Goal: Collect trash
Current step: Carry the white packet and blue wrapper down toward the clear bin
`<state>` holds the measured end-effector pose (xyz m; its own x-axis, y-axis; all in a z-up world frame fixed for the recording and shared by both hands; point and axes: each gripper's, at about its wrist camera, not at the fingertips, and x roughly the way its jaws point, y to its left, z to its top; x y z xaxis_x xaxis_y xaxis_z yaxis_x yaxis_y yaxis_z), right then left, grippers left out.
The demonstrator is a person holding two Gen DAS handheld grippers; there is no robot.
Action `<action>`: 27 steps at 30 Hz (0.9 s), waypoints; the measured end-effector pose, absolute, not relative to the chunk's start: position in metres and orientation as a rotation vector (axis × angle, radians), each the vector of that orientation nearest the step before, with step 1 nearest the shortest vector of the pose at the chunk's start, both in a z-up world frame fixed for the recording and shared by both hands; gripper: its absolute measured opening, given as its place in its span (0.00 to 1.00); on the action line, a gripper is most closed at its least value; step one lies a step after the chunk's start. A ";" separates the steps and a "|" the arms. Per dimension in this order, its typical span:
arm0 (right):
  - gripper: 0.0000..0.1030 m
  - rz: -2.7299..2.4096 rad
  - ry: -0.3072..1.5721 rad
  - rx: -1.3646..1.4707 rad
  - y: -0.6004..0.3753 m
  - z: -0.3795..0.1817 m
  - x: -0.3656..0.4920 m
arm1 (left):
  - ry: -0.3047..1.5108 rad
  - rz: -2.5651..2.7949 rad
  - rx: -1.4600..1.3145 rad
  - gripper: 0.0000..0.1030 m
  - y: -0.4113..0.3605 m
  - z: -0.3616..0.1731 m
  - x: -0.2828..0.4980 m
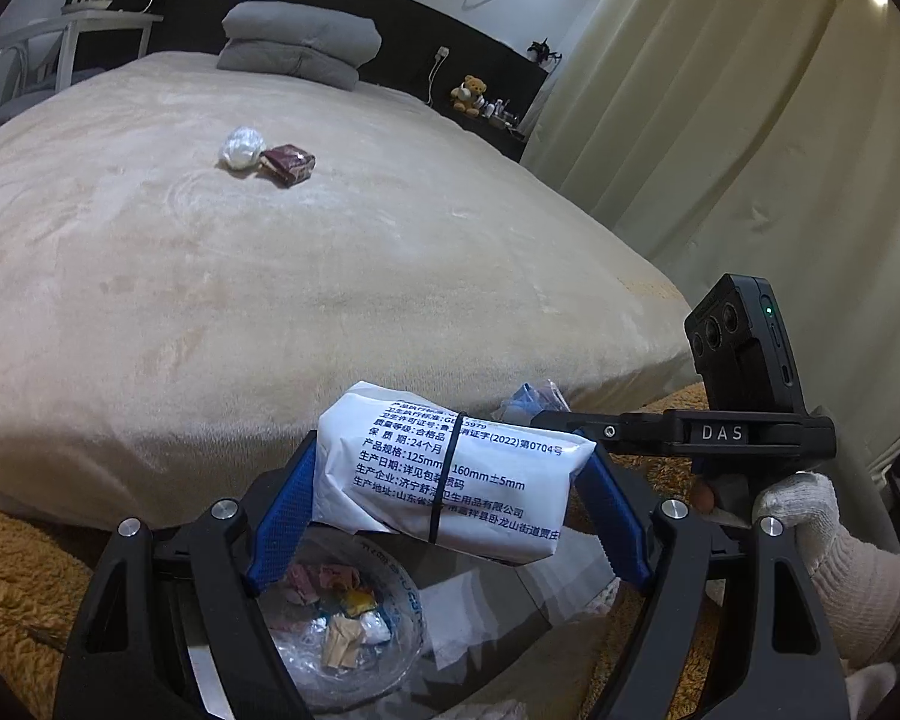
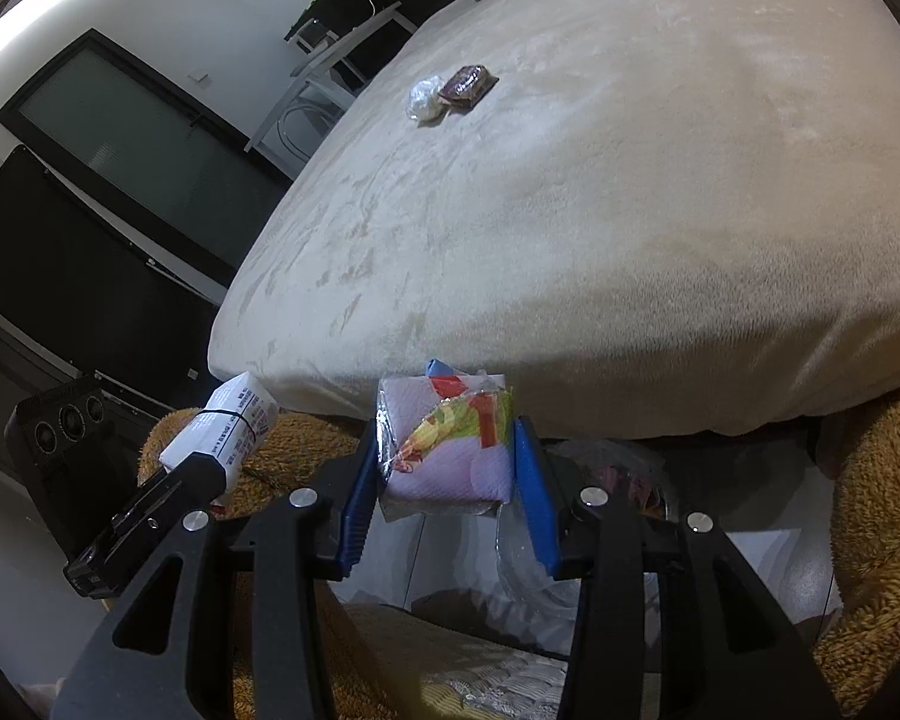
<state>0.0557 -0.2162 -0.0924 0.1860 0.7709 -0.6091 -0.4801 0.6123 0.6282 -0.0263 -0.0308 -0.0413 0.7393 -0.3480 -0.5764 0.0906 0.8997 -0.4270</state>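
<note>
Beige bedding (image 1: 270, 300) fills most of both views, with brown shaggy carpet (image 1: 12, 588) at the foot of the bed, and you are standing there with both claws loaded.

Nearest, at 6 o'clock in the left wrist view, a clear plastic bowl (image 1: 402, 630) sits on a low glass table (image 1: 510, 600) and already holds several crumpled wrappers; it looks like the place the trash is meant to go. Your left claw (image 1: 450, 480) is pinching a white tissue pack (image 1: 450, 468) crosswise between its blue pads, right above that bowl, so a simple release should drop it in.

Your right claw (image 2: 447, 468) is closed on a pink tissue packet (image 2: 444, 450) with a colourful wrapper, gripped by its two short sides, which keeps the soft pack from folding. In the right wrist view the bowl (image 2: 522, 564) lies just past the right pad, at about 5 o'clock, so that packet probably needs a small shift before you let go.

Farther out, at 11 o'clock on the bed, a crumpled white plastic wad (image 1: 241, 147) and a dark red wrapper (image 1: 288, 164) lie touching each other, well apart from both claws. They appear to be the trash left to collect.

Beyond them, at 12 o'clock, folded grey pillows (image 1: 300, 42) rest by the headboard, and a teddy bear (image 1: 468, 93) sits at 1 o'clock.
</note>
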 end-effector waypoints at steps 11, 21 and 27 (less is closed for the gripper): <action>0.42 0.863 1.307 0.300 -0.189 -0.145 0.066 | 0.921 -0.242 -0.551 0.77 -0.019 -0.092 -0.007; 0.42 0.790 1.481 0.282 -0.172 -0.183 0.077 | 1.107 -0.243 -0.613 0.77 -0.019 -0.134 0.006; 0.42 0.750 1.559 0.286 -0.170 -0.203 0.080 | 1.190 -0.236 -0.637 0.77 -0.021 -0.150 0.010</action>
